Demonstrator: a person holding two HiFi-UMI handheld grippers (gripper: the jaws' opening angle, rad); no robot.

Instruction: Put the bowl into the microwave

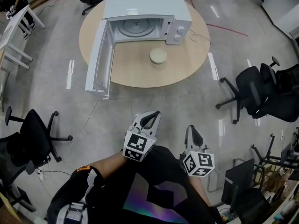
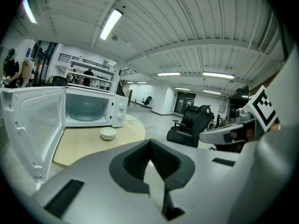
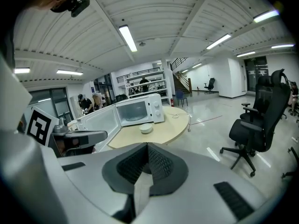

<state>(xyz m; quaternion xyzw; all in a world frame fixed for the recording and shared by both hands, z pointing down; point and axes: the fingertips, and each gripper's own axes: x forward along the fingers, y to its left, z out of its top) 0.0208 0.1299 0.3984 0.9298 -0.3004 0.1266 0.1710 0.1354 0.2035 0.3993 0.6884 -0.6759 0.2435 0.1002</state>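
Note:
A pale bowl (image 1: 158,56) sits on the round wooden table (image 1: 135,73), just in front of the white microwave (image 1: 145,10). The microwave door (image 1: 99,59) stands swung wide to the left, and the glass turntable inside shows bare. Both grippers are far from the table, held close to my body. The left gripper (image 1: 150,119) and the right gripper (image 1: 193,133) are shut with nothing in them. The left gripper view shows the bowl (image 2: 108,133) and microwave (image 2: 88,107) ahead to the left. In the right gripper view the bowl (image 3: 146,128) lies before the microwave (image 3: 140,110).
Bare concrete floor separates me from the table. Black office chairs stand at the right (image 1: 261,92) and left (image 1: 32,134). A white cable (image 1: 198,35) lies on the table right of the microwave. A white table frame (image 1: 14,41) is at the far left. People (image 2: 11,69) stand in the background.

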